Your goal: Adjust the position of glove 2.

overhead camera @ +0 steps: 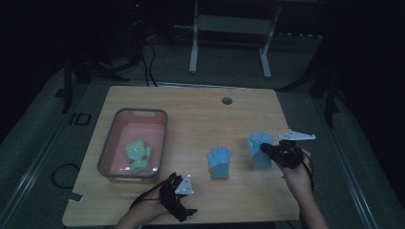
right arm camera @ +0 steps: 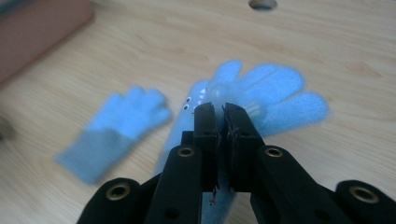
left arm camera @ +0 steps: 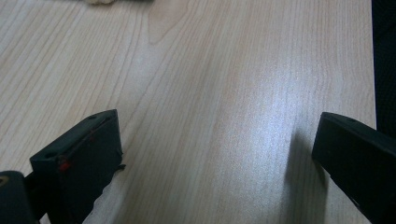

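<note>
The right gripper [right arm camera: 218,114] covers the middle of the light-blue knitted glove with small eyes [right arm camera: 275,95]; whether its nearly closed jaws pinch fabric is unclear. The plain light-blue glove with grey cuff [right arm camera: 119,128] is motion-blurred; the pink tub's [right arm camera: 39,32] far side is cut off.

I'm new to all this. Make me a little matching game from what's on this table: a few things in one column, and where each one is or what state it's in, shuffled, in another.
Things:
1. yellow-green glove
2. left gripper
3. right gripper
4. left blue glove

States:
A. jaws shut on the right blue glove
B. lying flat on the table, untouched
C. inside the pink bin
D. jaws wide open over bare wood

Pairs: 1-C, 2-D, 3-A, 4-B
</note>
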### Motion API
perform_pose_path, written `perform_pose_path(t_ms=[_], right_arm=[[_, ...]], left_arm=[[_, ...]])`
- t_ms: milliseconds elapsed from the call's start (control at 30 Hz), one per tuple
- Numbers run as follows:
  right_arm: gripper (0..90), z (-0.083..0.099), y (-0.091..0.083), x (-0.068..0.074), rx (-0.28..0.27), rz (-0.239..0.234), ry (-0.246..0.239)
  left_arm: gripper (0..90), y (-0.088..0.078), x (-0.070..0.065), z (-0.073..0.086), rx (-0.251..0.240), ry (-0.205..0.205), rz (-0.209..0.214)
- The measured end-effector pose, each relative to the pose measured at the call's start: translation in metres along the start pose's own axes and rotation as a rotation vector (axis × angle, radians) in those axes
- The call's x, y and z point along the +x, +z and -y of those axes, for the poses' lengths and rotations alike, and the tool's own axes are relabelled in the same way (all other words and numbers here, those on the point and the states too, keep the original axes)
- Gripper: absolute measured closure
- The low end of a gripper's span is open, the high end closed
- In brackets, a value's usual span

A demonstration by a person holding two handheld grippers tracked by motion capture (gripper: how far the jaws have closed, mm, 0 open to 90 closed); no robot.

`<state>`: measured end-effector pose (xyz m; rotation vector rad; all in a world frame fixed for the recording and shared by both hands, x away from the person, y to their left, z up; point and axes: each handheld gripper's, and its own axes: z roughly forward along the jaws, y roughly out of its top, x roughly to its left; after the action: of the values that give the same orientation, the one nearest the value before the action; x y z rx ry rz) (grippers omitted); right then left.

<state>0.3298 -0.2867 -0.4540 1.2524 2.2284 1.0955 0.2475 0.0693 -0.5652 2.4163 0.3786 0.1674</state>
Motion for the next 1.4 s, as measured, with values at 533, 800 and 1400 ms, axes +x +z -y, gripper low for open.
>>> perform_pose_path(t_ms=[533,800,1400], right_arm=[[84.5,-0.019,0.043,0.079,-0.010,-0.141,0.012],[84.4,-0.004,0.071,0.093,0.032,-0.178,0.042],[72.8,0.025,0.107,0.077,0.181,-0.089,0.016]], left_arm=[[1.9,0.000,-0.001,0.000,0.004,0.008,-0.003],[1.9,0.000,-0.001,0.000,0.004,0.014,-0.004],[1.9,0.001,-0.001,0.000,0.004,0.005,0.000]])
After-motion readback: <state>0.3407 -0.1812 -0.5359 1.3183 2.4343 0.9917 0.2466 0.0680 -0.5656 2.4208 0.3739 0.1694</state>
